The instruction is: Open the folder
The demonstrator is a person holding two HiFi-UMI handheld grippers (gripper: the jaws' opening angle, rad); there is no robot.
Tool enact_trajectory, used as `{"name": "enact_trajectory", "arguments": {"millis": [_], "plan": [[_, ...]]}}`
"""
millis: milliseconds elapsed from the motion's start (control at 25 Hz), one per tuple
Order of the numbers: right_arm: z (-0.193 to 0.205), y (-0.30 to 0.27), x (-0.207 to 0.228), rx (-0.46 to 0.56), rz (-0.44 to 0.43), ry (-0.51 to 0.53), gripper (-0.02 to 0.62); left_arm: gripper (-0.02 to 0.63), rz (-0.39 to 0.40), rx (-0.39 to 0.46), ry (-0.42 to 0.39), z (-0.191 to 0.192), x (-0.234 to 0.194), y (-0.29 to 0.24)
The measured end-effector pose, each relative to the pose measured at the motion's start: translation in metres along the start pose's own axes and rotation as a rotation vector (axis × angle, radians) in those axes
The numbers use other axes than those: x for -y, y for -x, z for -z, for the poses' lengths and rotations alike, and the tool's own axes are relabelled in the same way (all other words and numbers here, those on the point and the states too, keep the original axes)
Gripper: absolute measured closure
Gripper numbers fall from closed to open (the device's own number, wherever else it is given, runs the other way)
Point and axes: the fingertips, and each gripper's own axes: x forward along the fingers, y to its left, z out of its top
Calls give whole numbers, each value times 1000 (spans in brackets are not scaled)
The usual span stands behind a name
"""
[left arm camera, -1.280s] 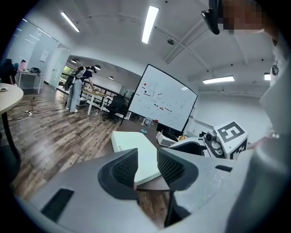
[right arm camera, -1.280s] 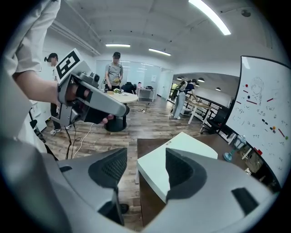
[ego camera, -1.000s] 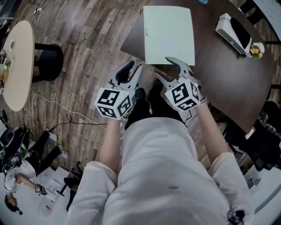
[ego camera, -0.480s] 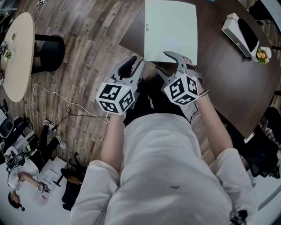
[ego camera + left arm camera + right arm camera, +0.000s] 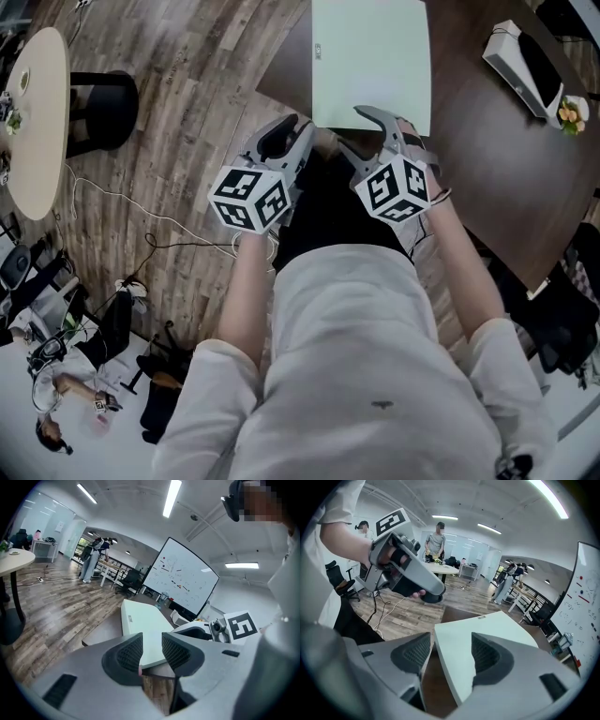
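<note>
A pale green folder lies shut and flat near the front corner of the dark brown table. My right gripper is open, and its upper finger reaches the folder's near edge. In the right gripper view the folder shows between the jaws of the right gripper, which hold nothing. My left gripper hovers just off the table's corner, left of the folder. In the left gripper view the left gripper has a narrow empty gap, with the folder just beyond.
A white boxy device and a small dish sit at the table's far right. A round beige table on a black base stands to the left on wood floor with cables. People stand in the background.
Both grippers have moved a little forward toward the folder's near edge. The right gripper's finger now reaches that edge. The jaw openings look the same.
</note>
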Motion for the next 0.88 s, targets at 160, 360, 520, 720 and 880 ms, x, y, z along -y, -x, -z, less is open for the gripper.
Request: {"name": "enact_trajectory", "arguments": {"millis": [160, 360, 520, 720, 880], "plan": [[3, -8, 0, -13, -1, 6, 328, 483, 25, -28, 8, 12, -10, -14], [6, -17, -1, -31, -1, 29, 328, 483, 81, -25, 130, 24, -22, -28], [12, -24, -2, -47, -5, 45, 328, 483, 102, -26, 175, 29, -32, -35], [17, -34, -2, -62, -6, 64, 328, 484, 123, -25, 193, 35, -41, -40], [22, -40, -1, -85, 19, 156, 330, 483, 125, -15, 214, 35, -47, -41]]}}
